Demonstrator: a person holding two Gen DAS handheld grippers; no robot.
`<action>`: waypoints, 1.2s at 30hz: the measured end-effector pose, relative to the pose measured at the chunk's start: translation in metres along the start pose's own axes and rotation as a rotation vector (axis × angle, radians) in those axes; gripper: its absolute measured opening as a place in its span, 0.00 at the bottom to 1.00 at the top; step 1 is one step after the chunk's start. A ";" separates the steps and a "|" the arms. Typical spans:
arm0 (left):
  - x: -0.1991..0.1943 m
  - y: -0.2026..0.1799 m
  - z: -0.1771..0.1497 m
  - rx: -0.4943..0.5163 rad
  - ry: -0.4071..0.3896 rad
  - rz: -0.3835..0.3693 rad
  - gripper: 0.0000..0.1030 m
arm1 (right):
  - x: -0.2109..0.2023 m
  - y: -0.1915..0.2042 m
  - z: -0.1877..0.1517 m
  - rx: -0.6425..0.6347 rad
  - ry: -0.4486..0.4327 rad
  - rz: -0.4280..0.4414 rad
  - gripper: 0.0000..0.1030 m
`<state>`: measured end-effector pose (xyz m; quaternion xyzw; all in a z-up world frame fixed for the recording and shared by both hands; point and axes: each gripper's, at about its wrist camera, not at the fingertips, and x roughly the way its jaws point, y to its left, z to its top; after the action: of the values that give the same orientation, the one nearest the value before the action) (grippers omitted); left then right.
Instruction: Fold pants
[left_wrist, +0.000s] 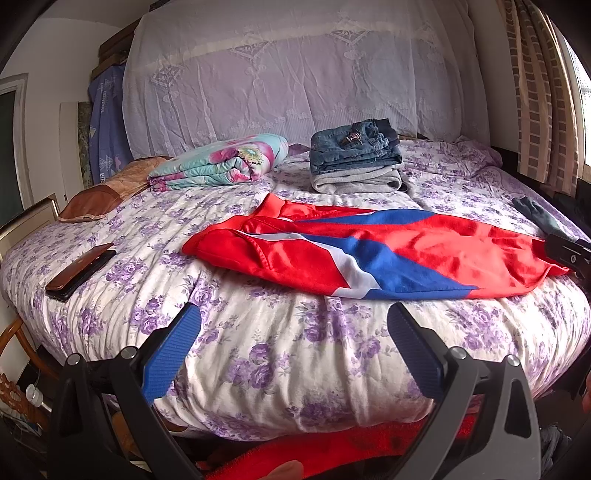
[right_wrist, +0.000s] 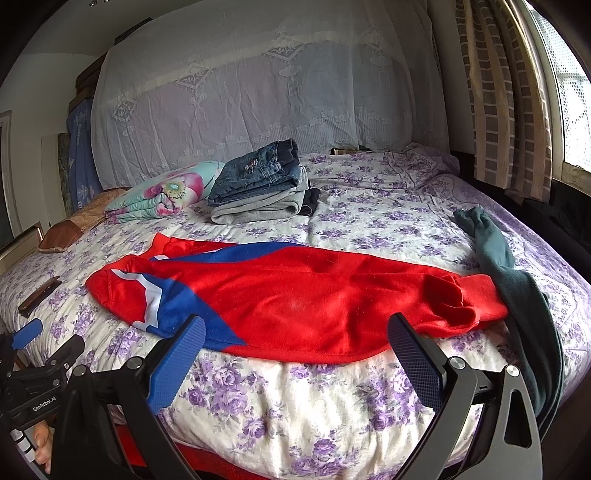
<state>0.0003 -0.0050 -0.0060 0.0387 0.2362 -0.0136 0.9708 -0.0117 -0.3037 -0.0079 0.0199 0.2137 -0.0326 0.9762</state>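
Observation:
Red pants with blue and white panels lie spread lengthwise across the near half of the bed. My left gripper hovers open over the bedspread, just short of the pants' near hem, nothing between its blue-padded fingers. My right gripper is open too, its fingertips straddling the near edge of the red fabric without closing on it. The left gripper shows at the right wrist view's left edge.
A stack of folded jeans and grey pants sits at the back beside a floral folded quilt. A dark green garment drapes over the right bed edge. A phone in a brown case lies left.

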 end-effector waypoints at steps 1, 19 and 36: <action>0.000 0.000 0.000 -0.001 0.001 0.000 0.95 | -0.001 0.000 0.001 0.000 0.000 0.000 0.97; 0.002 0.000 0.000 -0.003 0.002 -0.001 0.95 | -0.003 -0.002 0.001 0.009 0.000 0.000 0.97; 0.001 -0.001 -0.002 -0.005 0.004 -0.003 0.95 | -0.002 -0.002 0.001 0.011 0.002 0.001 0.97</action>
<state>-0.0002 -0.0055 -0.0081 0.0362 0.2383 -0.0145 0.9704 -0.0136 -0.3052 -0.0062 0.0254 0.2142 -0.0335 0.9759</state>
